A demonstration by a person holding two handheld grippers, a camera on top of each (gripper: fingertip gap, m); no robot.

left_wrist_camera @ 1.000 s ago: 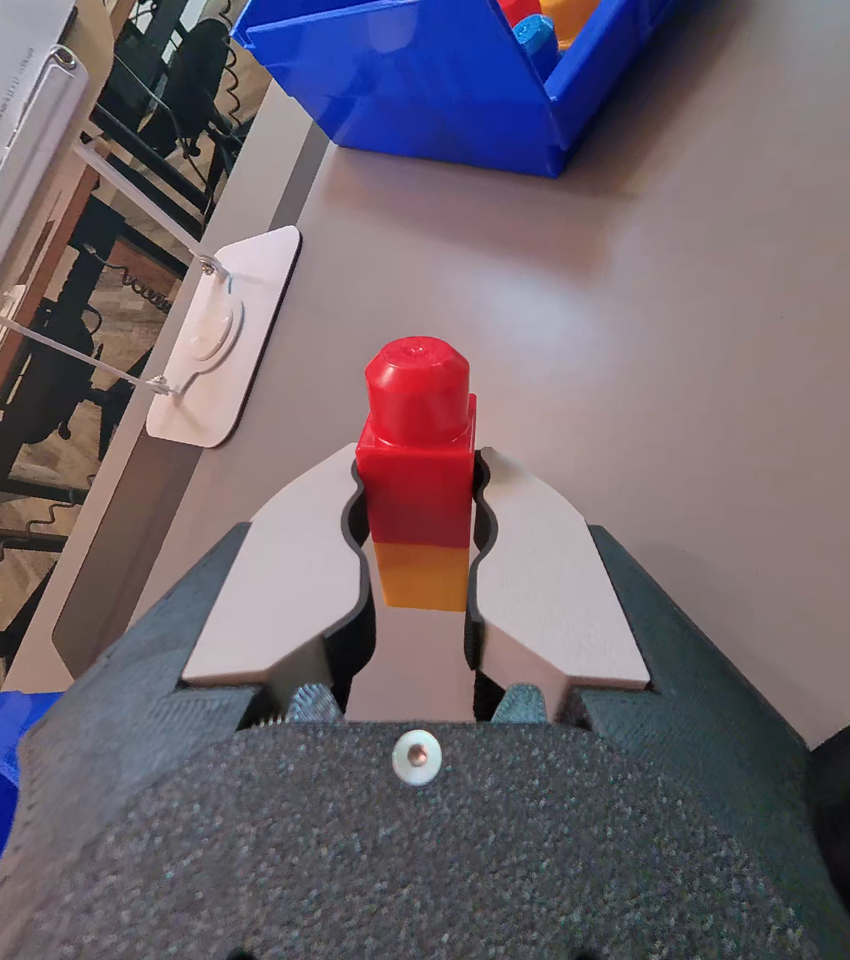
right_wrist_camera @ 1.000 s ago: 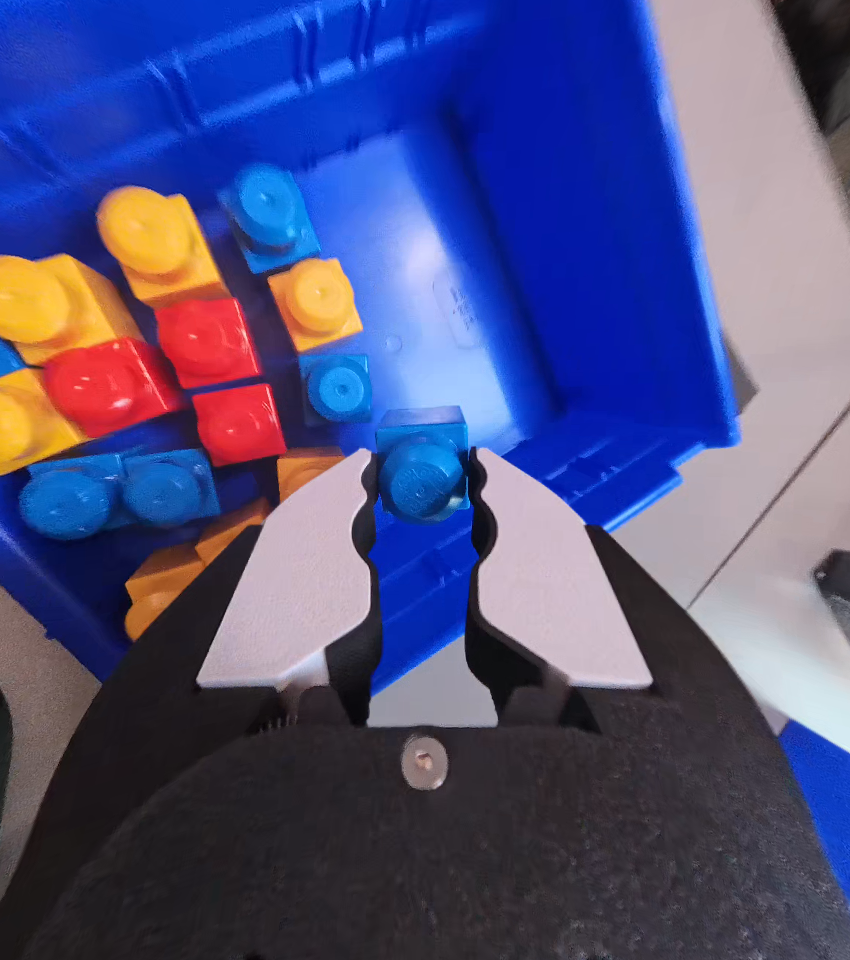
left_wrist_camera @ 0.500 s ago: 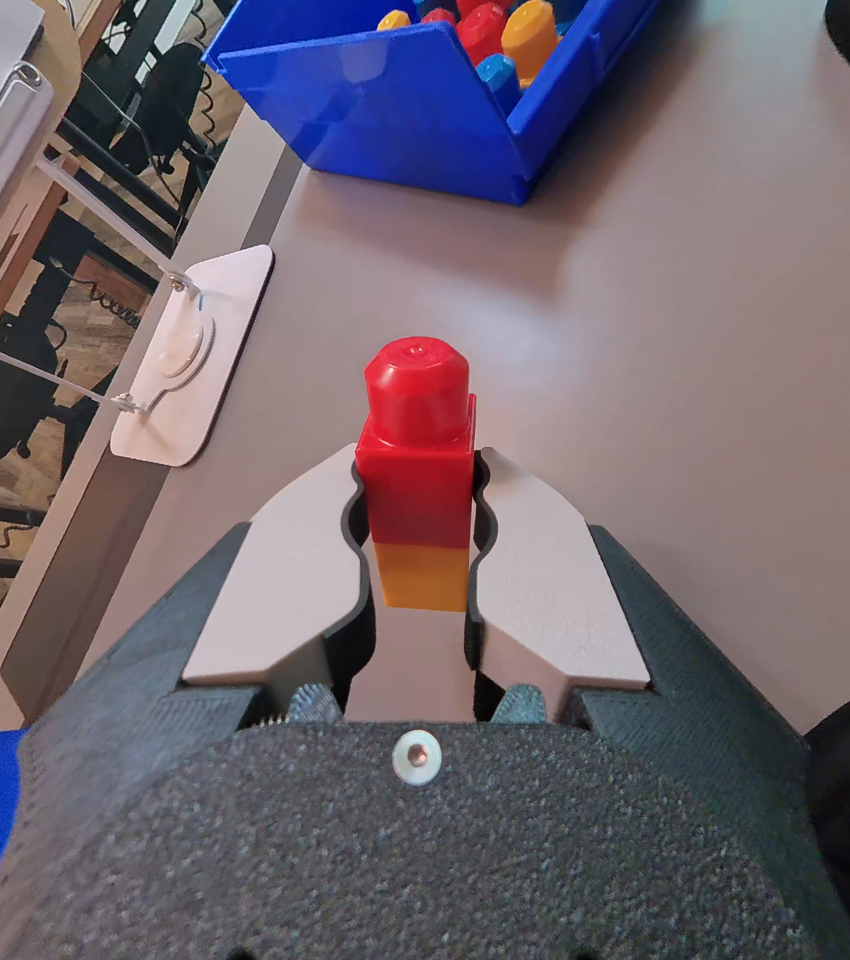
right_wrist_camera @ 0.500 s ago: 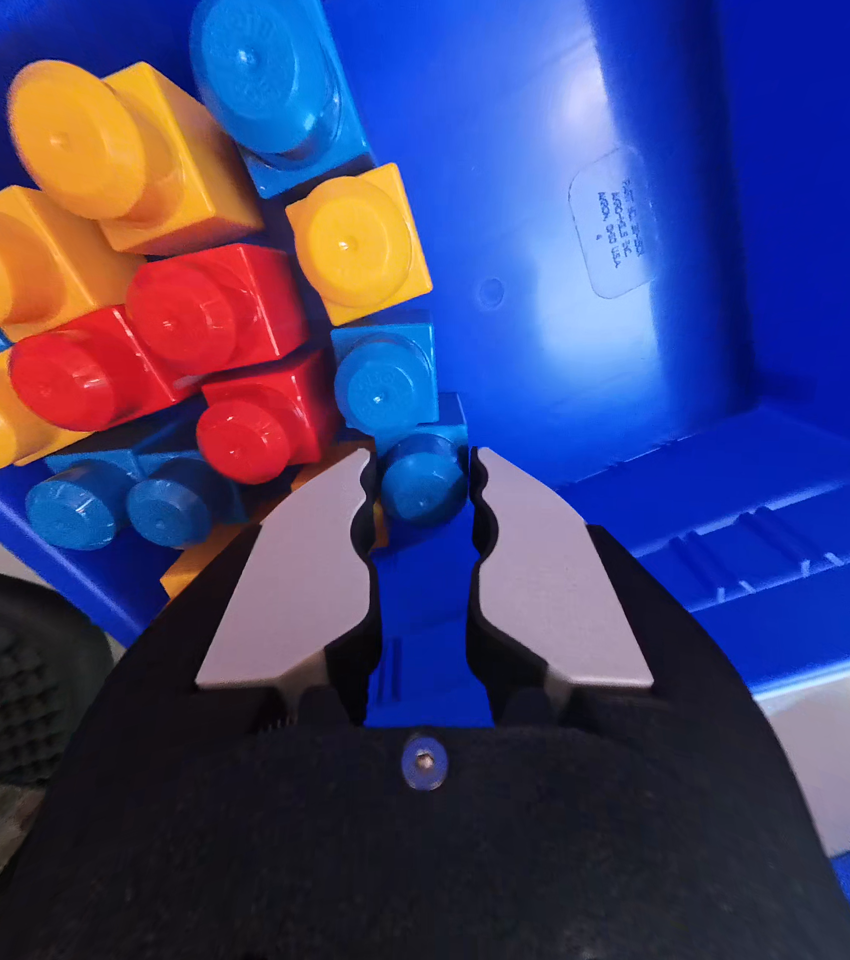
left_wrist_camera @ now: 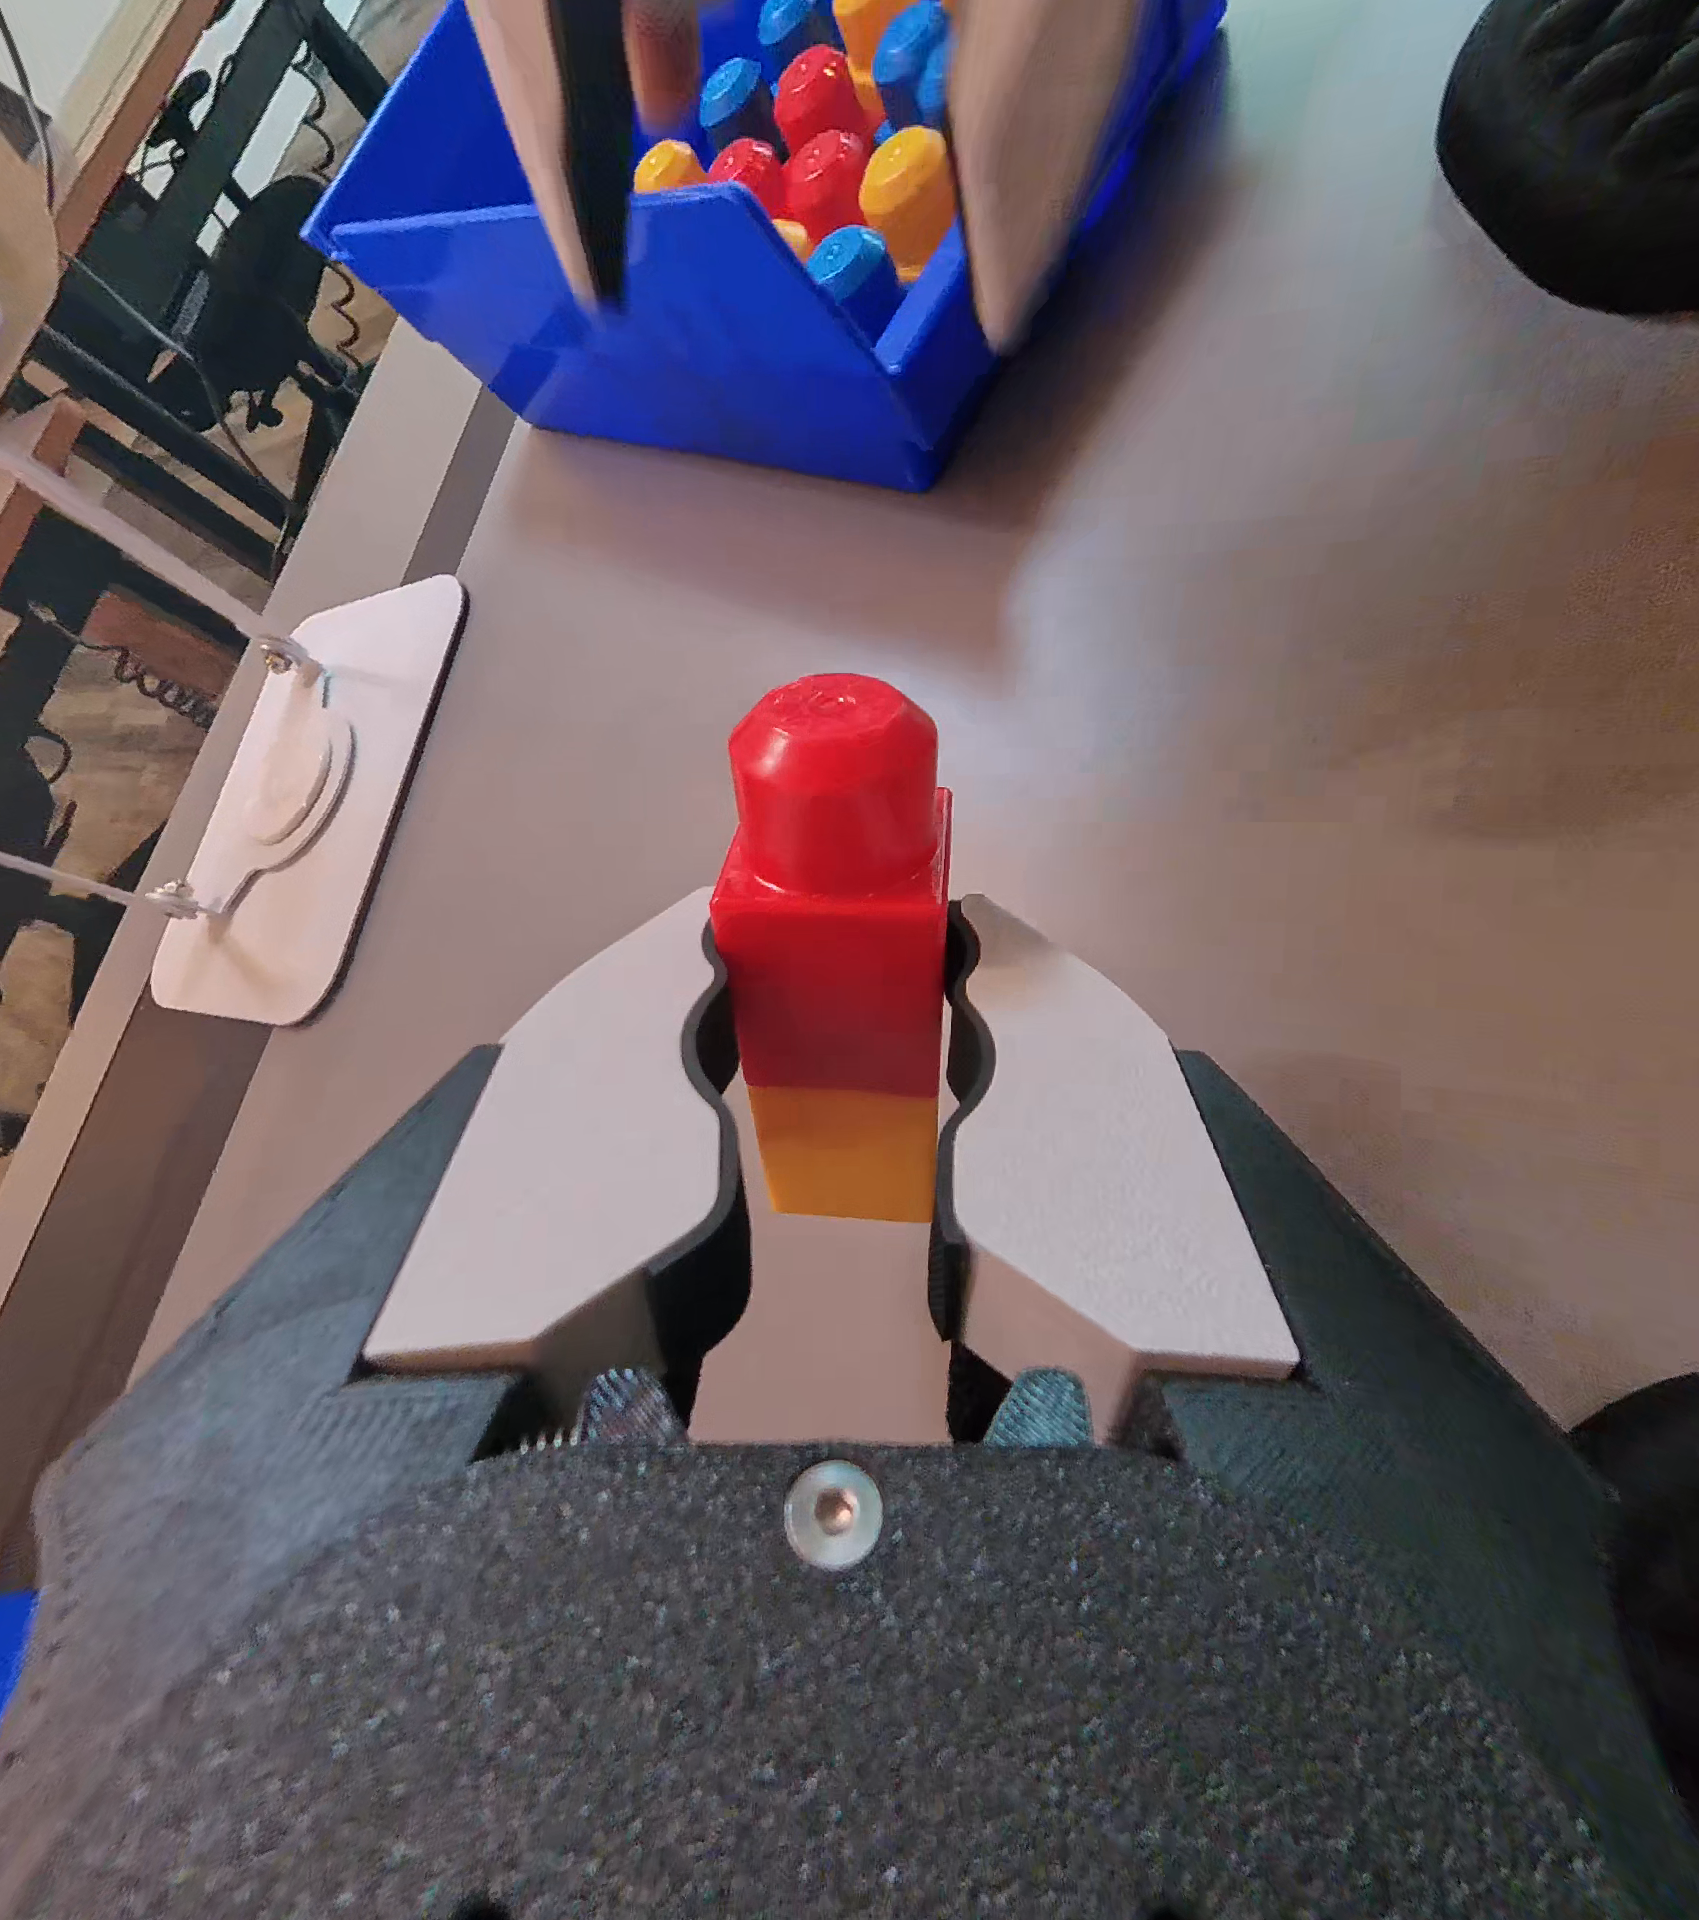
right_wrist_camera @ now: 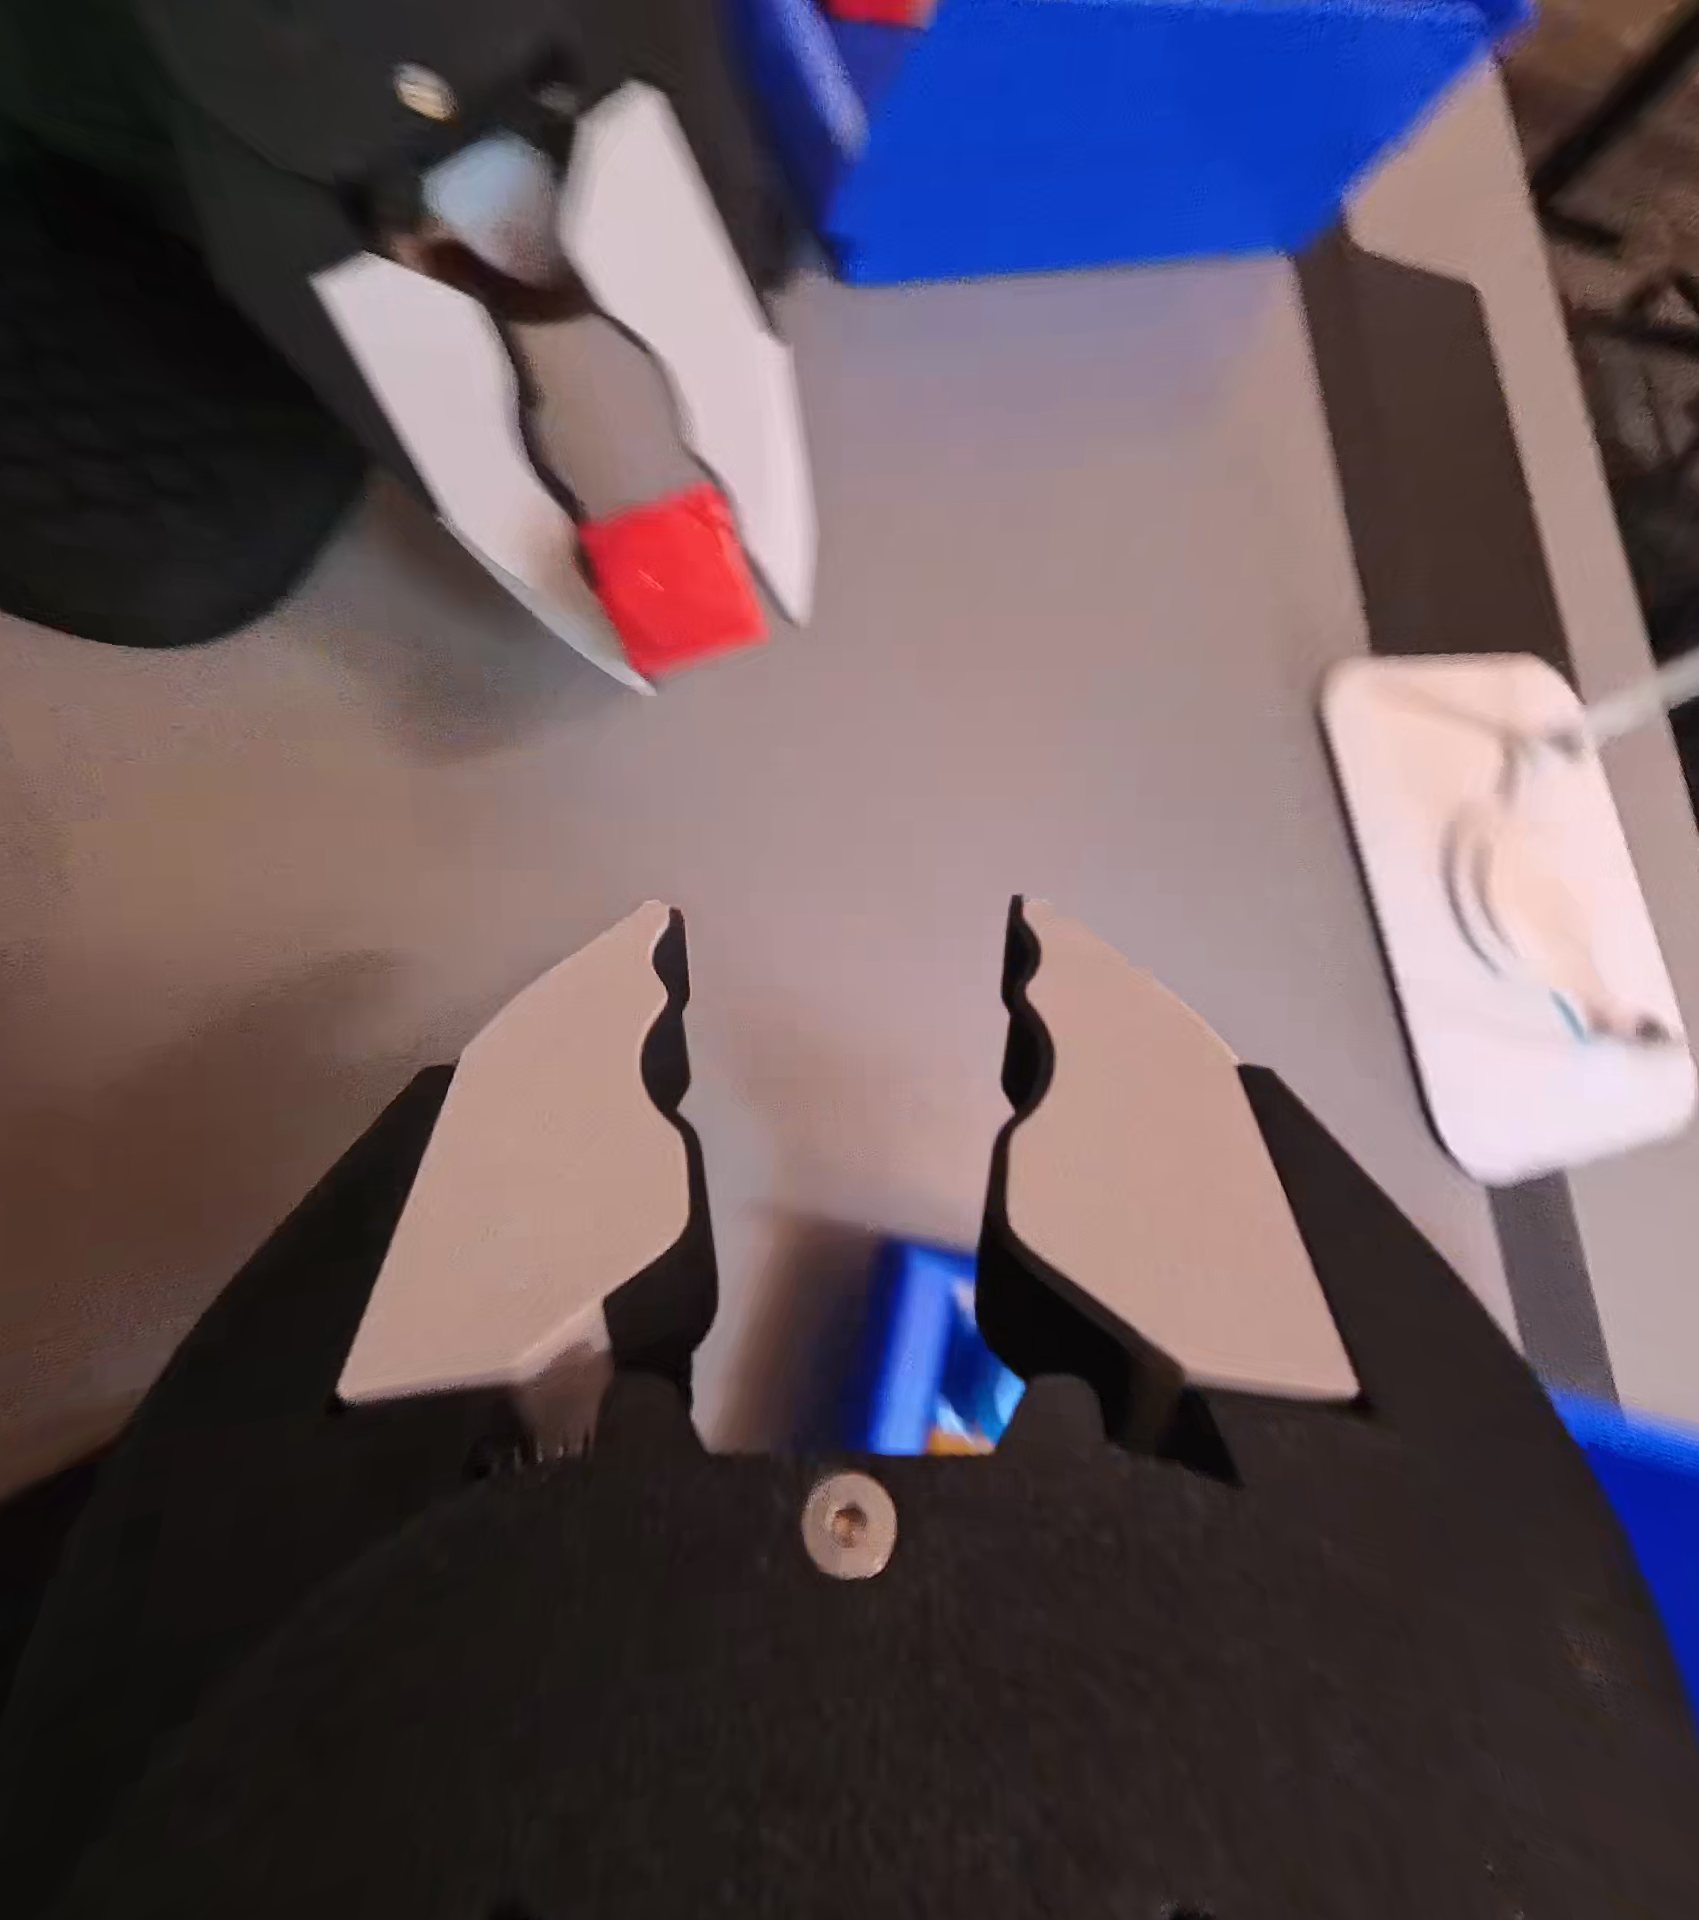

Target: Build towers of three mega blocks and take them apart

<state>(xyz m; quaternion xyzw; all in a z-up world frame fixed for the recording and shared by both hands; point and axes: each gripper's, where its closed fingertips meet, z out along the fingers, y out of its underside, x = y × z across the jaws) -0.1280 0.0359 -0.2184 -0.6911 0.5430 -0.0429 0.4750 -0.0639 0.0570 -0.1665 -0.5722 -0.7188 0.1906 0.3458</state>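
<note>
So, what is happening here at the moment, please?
A person works with two hand-held tongs over a grey table. The left tongs are shut on a two-block stack, a red block on top of an orange block. The right tongs are open and empty, above the table. The blue bin holds more red, blue and yellow blocks. A three-block tower is not there yet.

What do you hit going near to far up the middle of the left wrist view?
left gripper → orange block → red block stacked on it → bare table → blue bin of loose blocks, with the right gripper, blurred, above it.
</note>
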